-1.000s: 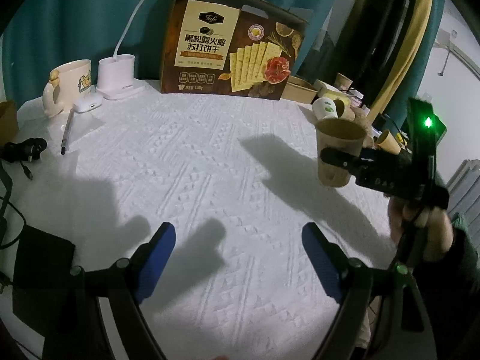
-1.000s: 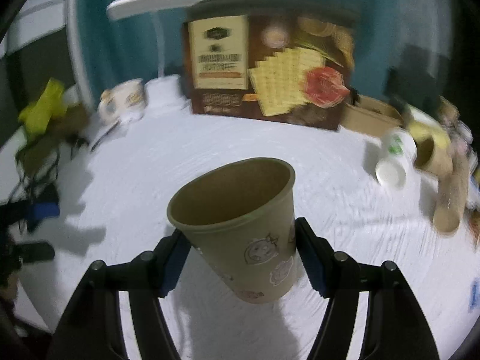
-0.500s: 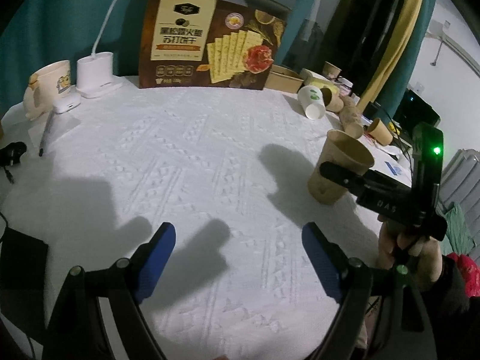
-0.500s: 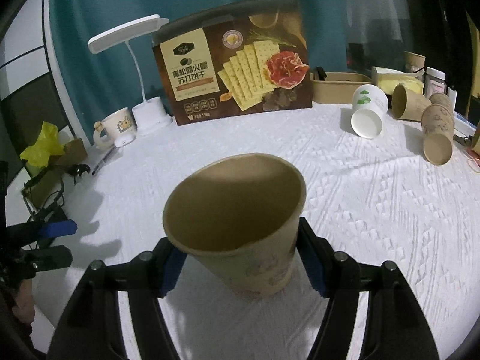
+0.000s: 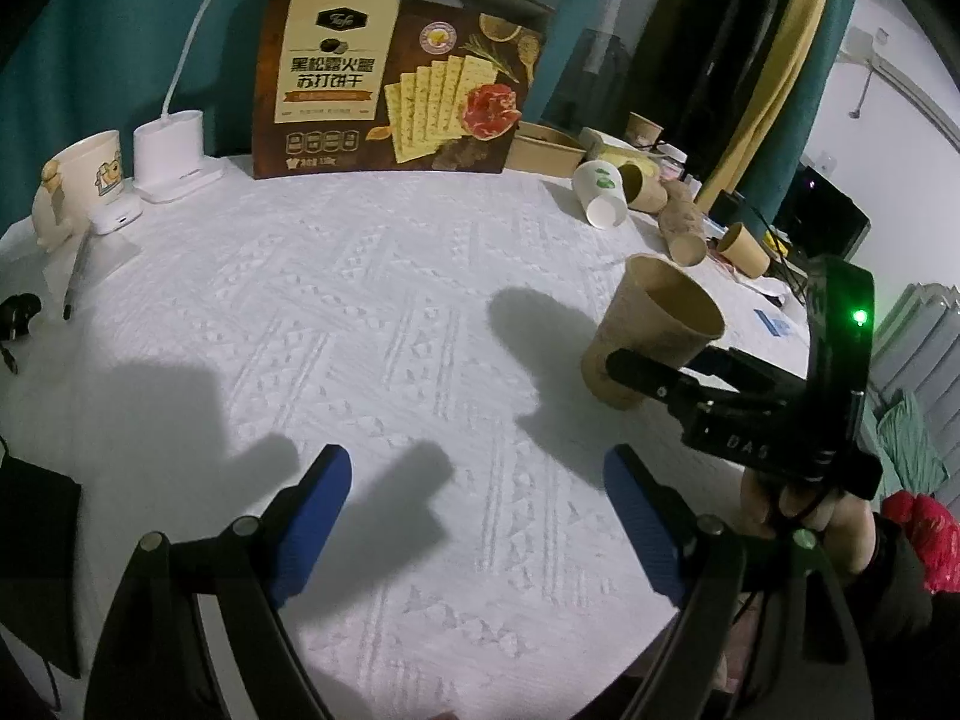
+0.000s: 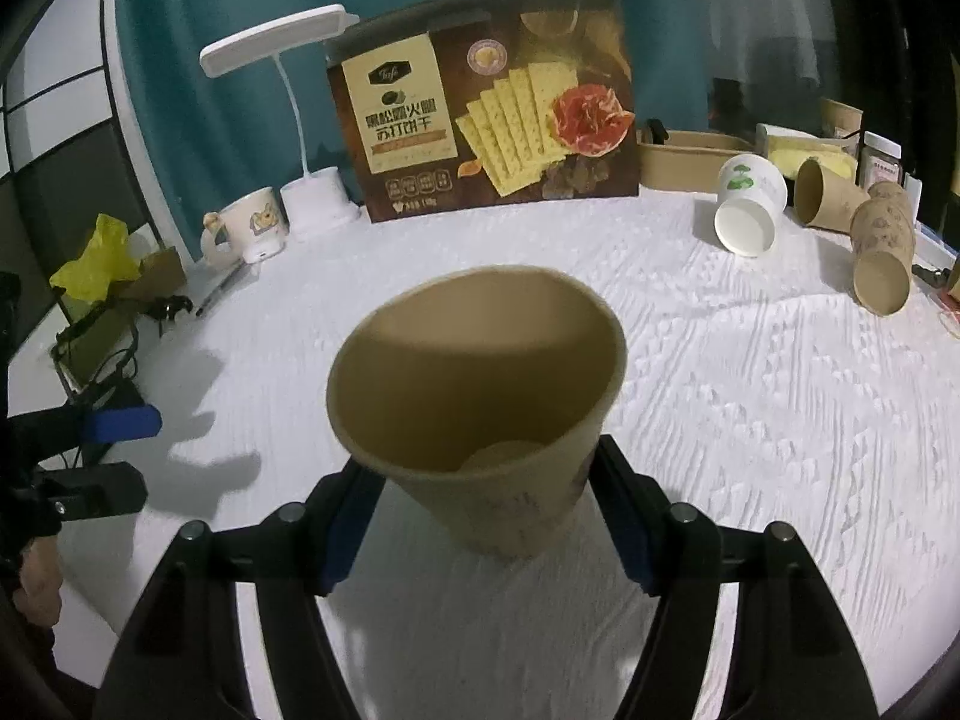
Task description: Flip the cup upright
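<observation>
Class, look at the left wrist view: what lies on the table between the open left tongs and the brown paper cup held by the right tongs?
Only bare white textured tablecloth and shadows lie between the left tongs and the brown paper cup.

White textured tablecloth [image 5: 372, 324], cups [image 6: 750, 213], box [image 6: 486, 120]

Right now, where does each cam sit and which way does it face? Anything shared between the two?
Left wrist: on the left gripper, open above the white tablecloth, facing the cracker box; the right gripper and the hand holding it show at right.
Right wrist: on the right gripper, shut on the brown paper cup, facing the same box; left gripper at far left.
Shared: cup, box, desk lamp, mug, white paper cup.
</observation>
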Demonstrator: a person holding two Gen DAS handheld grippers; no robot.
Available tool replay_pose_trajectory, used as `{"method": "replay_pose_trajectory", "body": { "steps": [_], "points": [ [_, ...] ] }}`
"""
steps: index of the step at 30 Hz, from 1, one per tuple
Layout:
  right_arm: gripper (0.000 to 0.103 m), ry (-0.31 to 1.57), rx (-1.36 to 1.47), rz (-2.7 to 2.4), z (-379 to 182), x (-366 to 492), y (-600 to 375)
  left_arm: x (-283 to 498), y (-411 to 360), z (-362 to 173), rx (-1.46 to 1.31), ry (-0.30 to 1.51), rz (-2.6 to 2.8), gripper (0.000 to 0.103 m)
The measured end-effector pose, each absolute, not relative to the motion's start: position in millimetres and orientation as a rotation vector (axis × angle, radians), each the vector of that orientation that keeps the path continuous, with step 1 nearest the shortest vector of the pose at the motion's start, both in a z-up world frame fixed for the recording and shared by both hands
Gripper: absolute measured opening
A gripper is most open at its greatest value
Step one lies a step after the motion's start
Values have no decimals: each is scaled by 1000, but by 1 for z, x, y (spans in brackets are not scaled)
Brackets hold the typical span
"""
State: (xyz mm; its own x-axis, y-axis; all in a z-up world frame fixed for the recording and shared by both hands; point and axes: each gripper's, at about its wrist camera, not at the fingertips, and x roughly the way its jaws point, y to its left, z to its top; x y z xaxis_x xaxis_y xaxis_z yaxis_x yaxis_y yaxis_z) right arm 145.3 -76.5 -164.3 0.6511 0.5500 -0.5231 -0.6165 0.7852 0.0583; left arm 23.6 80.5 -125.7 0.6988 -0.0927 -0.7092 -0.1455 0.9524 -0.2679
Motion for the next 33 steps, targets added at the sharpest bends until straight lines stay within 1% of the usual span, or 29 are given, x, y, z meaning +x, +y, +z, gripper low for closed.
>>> {"method": "replay_pose_trajectory", "body": {
  "steps": [9,18,26,33],
  "points": [
    [67,600,-132,652,-172,128,-94,24,71,-129,-295,811,22,86],
    [67,640,-76,585,-174,109,-128,23,58,-128,-243,812,10,86],
    [69,650,13,469,-164,94,-172,22,37,-116,-164,779,-19,86],
    [70,614,61,393,-143,75,-204,21,21,-96,-79,713,-27,86]
  ]
}}
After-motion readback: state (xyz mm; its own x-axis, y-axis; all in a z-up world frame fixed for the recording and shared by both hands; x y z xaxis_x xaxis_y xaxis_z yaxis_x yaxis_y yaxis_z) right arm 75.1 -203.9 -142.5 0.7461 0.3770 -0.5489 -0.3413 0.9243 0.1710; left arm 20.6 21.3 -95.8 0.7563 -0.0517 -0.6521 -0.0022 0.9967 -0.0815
